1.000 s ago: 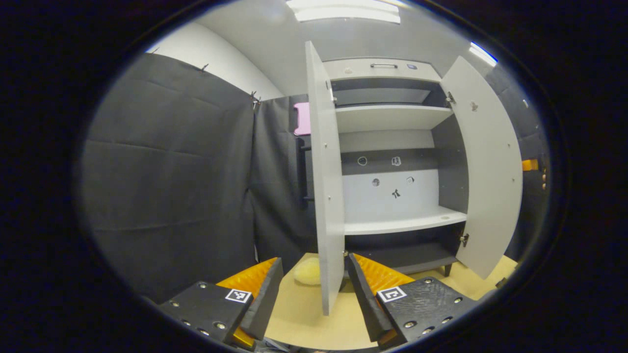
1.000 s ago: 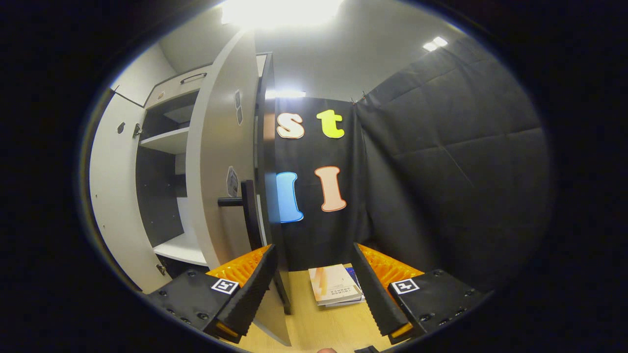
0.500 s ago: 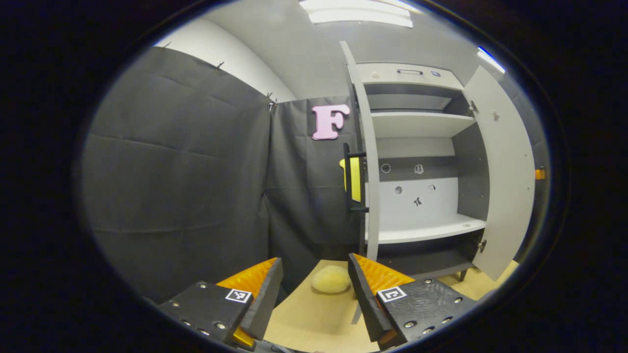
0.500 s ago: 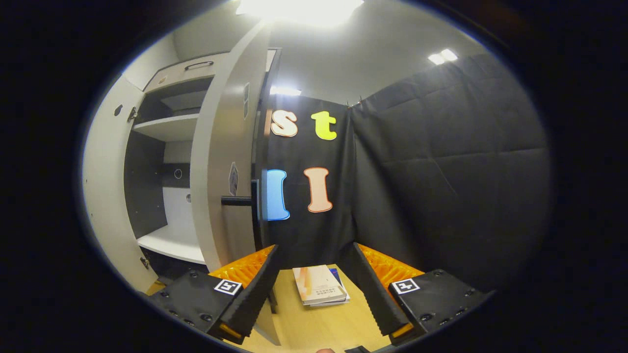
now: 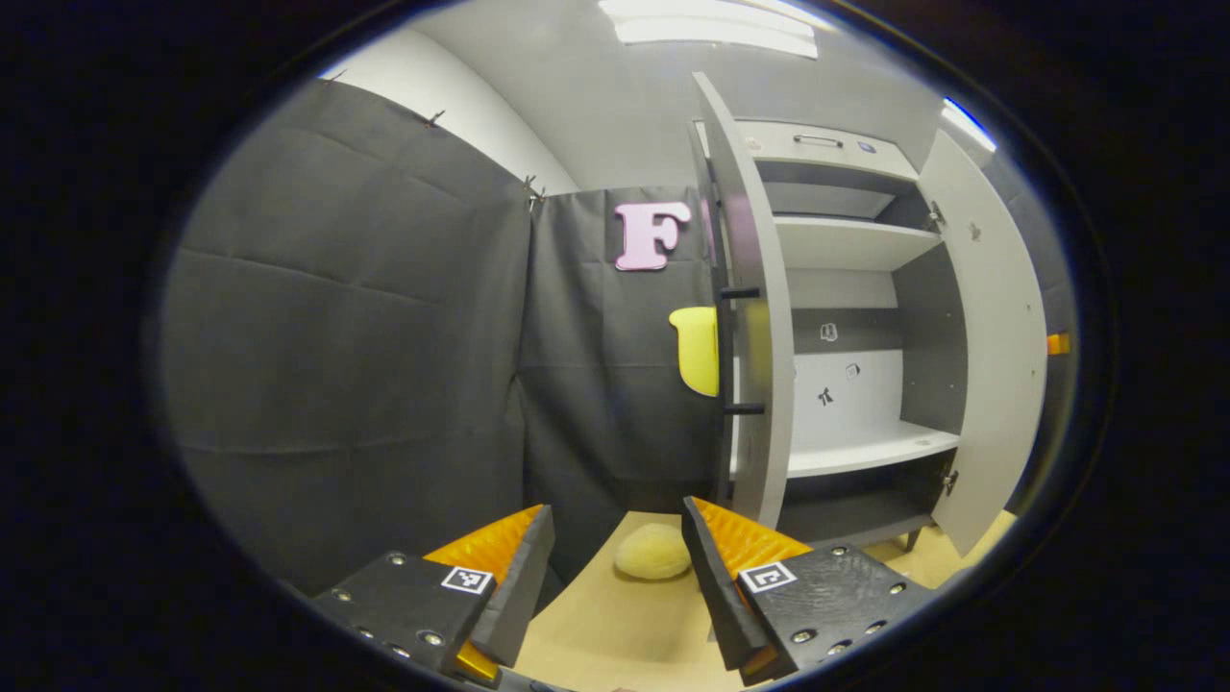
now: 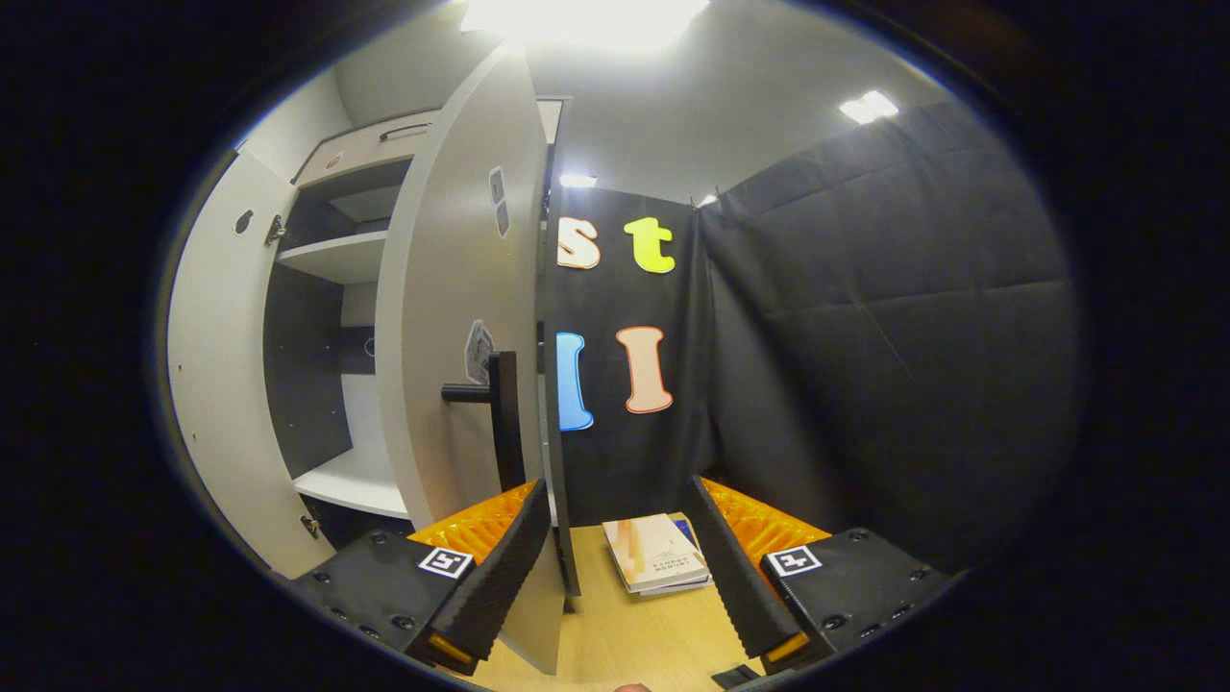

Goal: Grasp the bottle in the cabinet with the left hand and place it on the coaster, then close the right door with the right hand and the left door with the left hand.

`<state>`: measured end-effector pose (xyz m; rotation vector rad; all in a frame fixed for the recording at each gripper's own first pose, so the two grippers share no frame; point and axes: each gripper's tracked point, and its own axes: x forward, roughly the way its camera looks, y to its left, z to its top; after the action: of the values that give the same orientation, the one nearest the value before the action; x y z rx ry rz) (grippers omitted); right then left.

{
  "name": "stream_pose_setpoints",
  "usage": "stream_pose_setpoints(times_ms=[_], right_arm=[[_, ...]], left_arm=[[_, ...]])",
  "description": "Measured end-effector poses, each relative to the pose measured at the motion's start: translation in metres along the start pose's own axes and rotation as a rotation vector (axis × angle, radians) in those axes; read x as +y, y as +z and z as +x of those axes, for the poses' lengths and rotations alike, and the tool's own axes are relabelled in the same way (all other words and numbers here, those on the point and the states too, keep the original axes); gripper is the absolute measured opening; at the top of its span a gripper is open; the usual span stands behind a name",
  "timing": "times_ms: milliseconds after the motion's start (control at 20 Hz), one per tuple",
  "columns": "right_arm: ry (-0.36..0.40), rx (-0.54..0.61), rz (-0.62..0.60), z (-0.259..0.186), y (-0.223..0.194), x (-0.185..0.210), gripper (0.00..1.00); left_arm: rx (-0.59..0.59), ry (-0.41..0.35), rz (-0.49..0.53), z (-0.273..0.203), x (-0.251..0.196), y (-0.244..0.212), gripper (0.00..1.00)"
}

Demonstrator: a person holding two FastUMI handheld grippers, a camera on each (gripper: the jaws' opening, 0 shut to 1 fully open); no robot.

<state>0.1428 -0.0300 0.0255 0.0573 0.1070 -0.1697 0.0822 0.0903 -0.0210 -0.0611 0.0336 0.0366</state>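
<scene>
Doors both stand ajar on the cabinet (image 5: 846,288): I see the left door (image 5: 759,317) edge-on past my left gripper (image 5: 615,577), the right door (image 6: 452,317) just beyond my right gripper (image 6: 615,567). Both grippers gape wide, empty, low over the table (image 5: 615,625). I cannot see the bottle.

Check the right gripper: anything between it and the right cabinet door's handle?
Nothing visible. The open right gripper sits low, just right of the grey right cabinet door, whose dark bar handle stands above its left finger; only open air between.
</scene>
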Motion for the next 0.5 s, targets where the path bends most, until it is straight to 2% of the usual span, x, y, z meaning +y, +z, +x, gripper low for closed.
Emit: stream_pose_setpoints(times_ms=[500], right_arm=[[0.108,-0.014,0.023,0.001,-0.003,0.079,0.95]], left_arm=[[0.009,0.002,0.002,0.009,0.022,-0.010,0.78]])
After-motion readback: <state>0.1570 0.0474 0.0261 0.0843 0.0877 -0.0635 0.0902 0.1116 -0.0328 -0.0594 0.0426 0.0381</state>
